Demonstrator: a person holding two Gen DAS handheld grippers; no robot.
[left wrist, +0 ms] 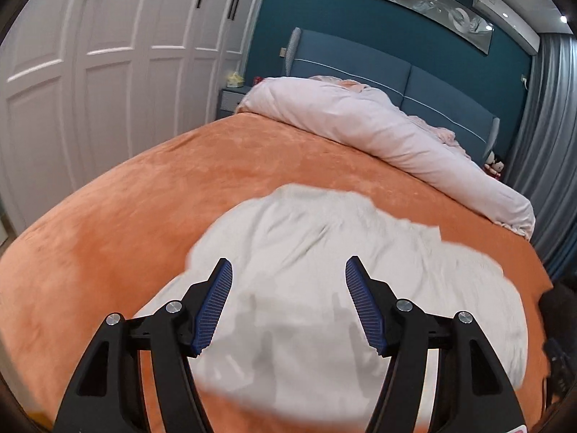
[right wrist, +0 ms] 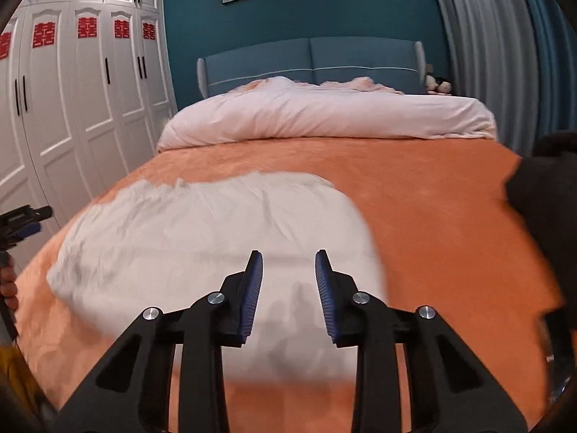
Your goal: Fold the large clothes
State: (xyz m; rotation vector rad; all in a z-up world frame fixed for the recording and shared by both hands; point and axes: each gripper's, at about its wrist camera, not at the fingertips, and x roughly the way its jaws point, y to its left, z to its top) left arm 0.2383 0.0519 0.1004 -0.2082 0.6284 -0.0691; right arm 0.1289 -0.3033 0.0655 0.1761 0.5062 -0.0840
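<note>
A large white garment lies spread and wrinkled on the orange bed cover. It also shows in the right wrist view, on the same cover. My left gripper is open and empty, held just above the garment's near part. My right gripper is open and empty, above the garment's near right part. The other gripper shows at the left edge of the right wrist view.
A rolled pale pink duvet lies across the head of the bed before a blue headboard. White wardrobes stand on the left, grey curtains on the right. A dark object sits at the bed's right edge.
</note>
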